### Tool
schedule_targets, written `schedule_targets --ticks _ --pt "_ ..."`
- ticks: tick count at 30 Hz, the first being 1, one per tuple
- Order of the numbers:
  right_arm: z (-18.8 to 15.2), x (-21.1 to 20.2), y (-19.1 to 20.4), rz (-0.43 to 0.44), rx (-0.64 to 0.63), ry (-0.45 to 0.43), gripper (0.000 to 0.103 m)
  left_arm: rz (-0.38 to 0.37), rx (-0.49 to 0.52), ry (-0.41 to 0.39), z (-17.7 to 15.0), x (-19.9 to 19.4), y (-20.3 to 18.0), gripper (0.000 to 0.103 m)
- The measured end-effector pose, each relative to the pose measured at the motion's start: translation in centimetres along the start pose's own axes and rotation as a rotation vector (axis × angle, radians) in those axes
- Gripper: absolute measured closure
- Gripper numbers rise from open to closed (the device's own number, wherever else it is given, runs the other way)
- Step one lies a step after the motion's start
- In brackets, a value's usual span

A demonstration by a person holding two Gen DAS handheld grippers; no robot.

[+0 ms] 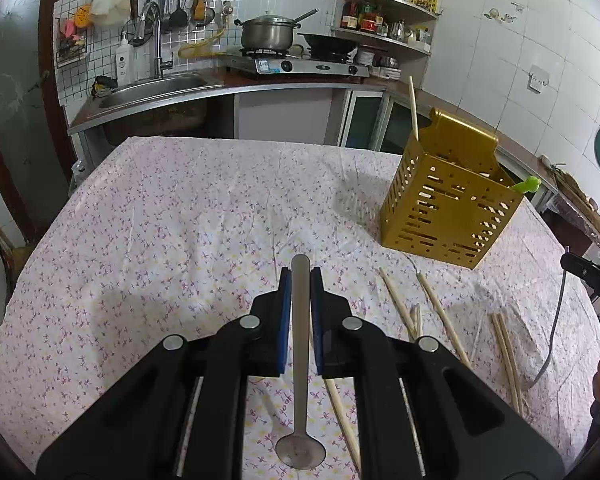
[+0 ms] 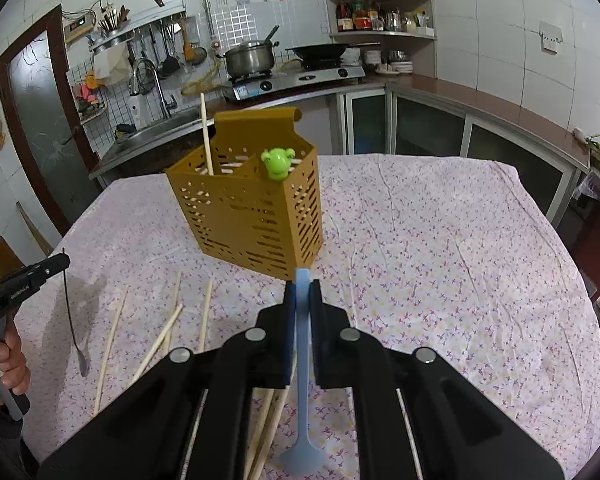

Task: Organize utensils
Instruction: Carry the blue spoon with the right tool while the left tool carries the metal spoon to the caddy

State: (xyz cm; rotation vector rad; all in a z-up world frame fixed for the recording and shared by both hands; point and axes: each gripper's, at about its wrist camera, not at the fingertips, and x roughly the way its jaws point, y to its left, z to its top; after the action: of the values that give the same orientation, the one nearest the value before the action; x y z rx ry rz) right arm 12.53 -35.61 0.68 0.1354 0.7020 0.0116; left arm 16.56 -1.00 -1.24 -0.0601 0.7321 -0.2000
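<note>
A metal spoon [image 1: 301,364] is pinched between the blue pads of the left gripper [image 1: 301,280], its handle pointing forward past the fingertips and its bowl hanging back toward the camera, above the floral tablecloth [image 1: 172,216]. A pale blue spoon [image 2: 302,364] is clamped in the same manner by the right gripper [image 2: 302,286]. The gold slotted utensil holder [image 2: 252,216] is set upright on the cloth ahead — a single chopstick [image 2: 206,136] and a green frog-topped utensil [image 2: 277,164] are stood inside it, apparently in separate compartments. Loose chopsticks [image 1: 440,312] are scattered on the cloth between the grippers.
</note>
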Motion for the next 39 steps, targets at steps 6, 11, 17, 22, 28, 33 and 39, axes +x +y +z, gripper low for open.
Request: schedule_targets --ticks 6,11,17,22,28,33,39 --pt "0.5 -1.9 0.1 -0.002 -0.005 -0.049 0.096 -0.002 -0.002 -0.029 0.3 -1.2 0.0 0.095" --pt "1.0 -3.4 0.2 -0.01 -0.013 -0.087 0.096 0.006 0.007 -0.071 0.8 -2.6 -0.2 0.095" --pt "1.6 -4.9 0.5 -0.009 -0.017 -0.126 0.096 -0.001 0.016 -0.106 1.5 -4.0 -0.7 0.096" --pt "2.3 -6.2 1.1 -0.029 -0.038 -0.174 0.096 -0.011 0.03 -0.126 2.2 -5.1 -1.3 0.096" --pt "3.8 -8.0 1.5 -0.046 -0.059 -0.244 0.096 -0.026 0.052 -0.155 3.7 -6.3 -2.1 0.096" --pt "5.7 -9.2 1.7 -0.048 -0.068 -0.293 0.096 -0.034 0.068 -0.199 5.4 -7.4 -2.9 0.096" --pt "8.2 -10.2 2.5 -0.042 -0.091 -0.338 0.096 -0.056 0.105 -0.234 7.9 -8.4 -4.4 0.096"
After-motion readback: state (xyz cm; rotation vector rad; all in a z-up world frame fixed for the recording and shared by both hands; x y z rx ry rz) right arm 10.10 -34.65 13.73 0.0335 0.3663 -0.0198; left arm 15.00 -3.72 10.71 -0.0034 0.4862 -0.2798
